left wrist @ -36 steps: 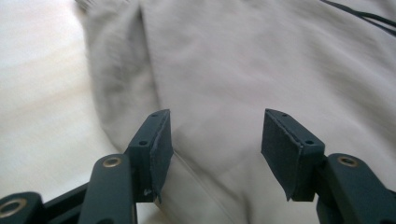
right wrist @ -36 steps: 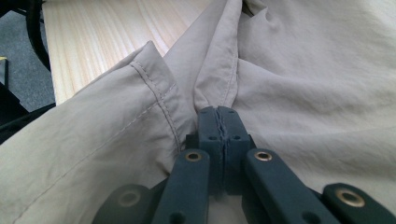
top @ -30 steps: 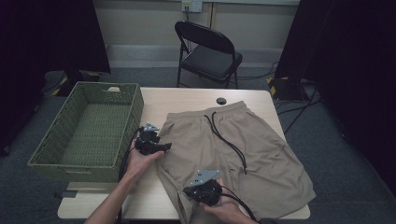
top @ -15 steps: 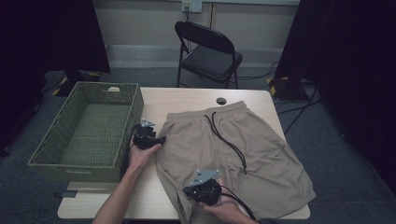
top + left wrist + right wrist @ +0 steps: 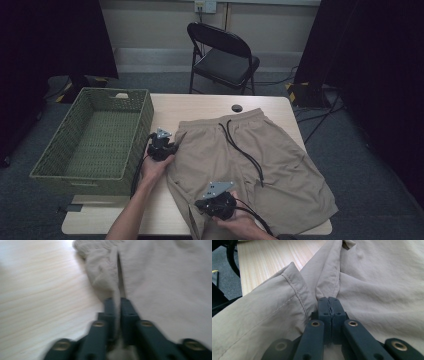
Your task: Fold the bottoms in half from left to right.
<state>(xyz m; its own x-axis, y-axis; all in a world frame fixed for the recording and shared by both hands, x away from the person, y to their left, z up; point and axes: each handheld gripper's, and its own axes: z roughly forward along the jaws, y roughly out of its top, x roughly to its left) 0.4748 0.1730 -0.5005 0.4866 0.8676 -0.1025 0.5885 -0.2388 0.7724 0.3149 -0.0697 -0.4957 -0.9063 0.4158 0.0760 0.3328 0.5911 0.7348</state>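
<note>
Shorts (image 5: pixel 250 160) on table (image 5: pixel 200 107), basket (image 5: pixel 95 142) left, chair (image 5: pixel 222 52) behind.

Black folding chair (image 5: pixel 223 55) behind wooden table (image 5: pixel 200 107); grey floor (image 5: pixel 370 165), perhaps carpet.

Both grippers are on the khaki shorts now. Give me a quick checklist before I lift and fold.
1. Left gripper shut on the shorts near the waistband edge: ok; its jaws have just been closing, with cloth pinched between them.
2. Right gripper shut on a fold by the leg hem: ok.
3. How many layers each grip holds: cannot tell.
4. Black drawstring lies loose on the cloth, away from both grips: ok.
5. Green basket beside the left gripper, close to its path: not ok.
</note>
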